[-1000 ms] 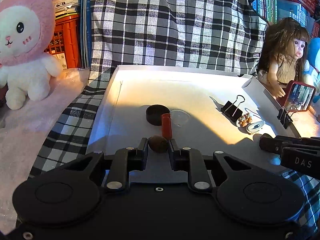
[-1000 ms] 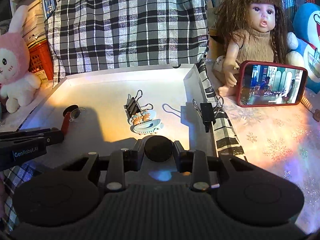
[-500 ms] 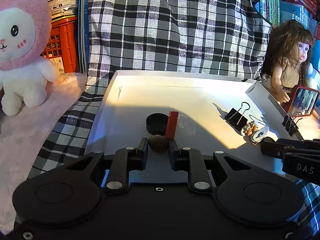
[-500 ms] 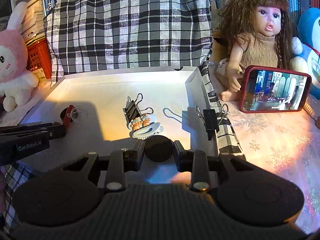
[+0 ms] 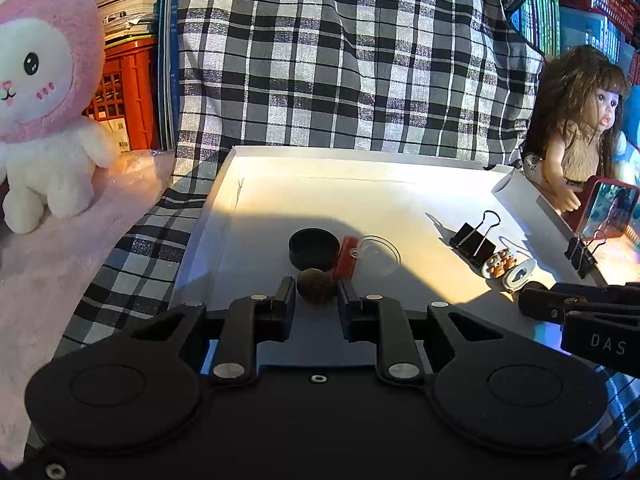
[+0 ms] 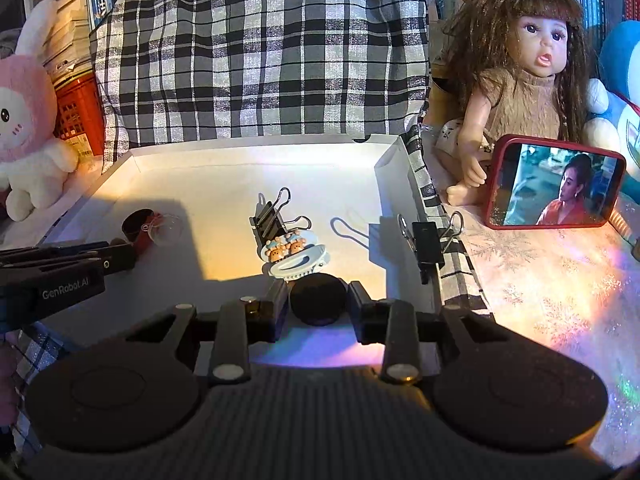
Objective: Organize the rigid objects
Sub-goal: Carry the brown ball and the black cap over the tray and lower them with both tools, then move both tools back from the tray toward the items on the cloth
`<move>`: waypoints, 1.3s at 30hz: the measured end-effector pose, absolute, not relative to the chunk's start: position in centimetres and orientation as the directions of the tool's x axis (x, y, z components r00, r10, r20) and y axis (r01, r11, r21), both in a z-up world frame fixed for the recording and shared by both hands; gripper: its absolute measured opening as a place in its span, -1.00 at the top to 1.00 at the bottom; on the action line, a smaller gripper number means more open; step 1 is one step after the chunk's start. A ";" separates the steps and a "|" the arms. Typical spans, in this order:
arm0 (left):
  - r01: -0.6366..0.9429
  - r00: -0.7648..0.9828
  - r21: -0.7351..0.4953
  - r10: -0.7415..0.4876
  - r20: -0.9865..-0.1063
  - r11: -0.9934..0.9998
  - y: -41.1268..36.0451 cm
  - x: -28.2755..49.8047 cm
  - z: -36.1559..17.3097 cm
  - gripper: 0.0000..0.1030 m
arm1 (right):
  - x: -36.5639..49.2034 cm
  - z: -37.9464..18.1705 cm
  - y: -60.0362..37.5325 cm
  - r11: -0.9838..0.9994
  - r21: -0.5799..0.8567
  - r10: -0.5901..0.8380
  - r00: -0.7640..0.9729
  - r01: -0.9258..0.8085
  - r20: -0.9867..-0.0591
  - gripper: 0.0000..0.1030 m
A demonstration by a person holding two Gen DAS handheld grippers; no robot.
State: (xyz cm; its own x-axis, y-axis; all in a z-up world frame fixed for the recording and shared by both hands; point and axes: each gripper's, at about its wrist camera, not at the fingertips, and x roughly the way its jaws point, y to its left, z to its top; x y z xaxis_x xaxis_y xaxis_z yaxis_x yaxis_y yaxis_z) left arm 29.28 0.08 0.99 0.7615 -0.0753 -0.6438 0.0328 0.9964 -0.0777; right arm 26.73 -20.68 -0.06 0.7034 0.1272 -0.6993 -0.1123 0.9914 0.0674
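While both tools hover over the white tray (image 5: 224, 200), your coming move turns on the black disc (image 6: 318, 298): it sits squarely between the jaws of your right gripper (image 6: 318, 304), low over the near right part of the tray floor, just in front of the hair clips (image 6: 294, 256). Those jaws have just been opening, and a thin gap shows on each side of the disc, so I judge it released or nearly so; contact underneath is hidden. Being round, the disc offers no long axis to align. Your left gripper (image 5: 316, 294) stands narrowly spread around a brown ball (image 5: 316, 286), pads close beside it; whether they pinch it I cannot tell. Beyond lie a black cap (image 5: 314, 248) and a red piece (image 5: 346, 258).
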 end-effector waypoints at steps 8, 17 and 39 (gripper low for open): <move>0.056 0.791 -0.074 -0.089 -0.606 0.996 0.0 27.5 2.6 0.29 | 25.6 1.0 -20.9 0.990 0.084 0.139 0.711 -0.112 -0.689 -0.08; 0.095 0.811 -0.083 -0.125 -0.571 0.992 -0.4 23.7 4.0 0.03 | 22.4 2.5 -20.7 0.987 0.074 0.157 0.748 -0.144 -0.645 -0.26; 0.148 0.847 -0.072 -0.164 -0.506 0.986 -1.4 9.6 3.8 -0.36 | 11.2 3.6 -22.5 0.975 -0.025 0.179 0.844 -0.221 -0.505 -0.74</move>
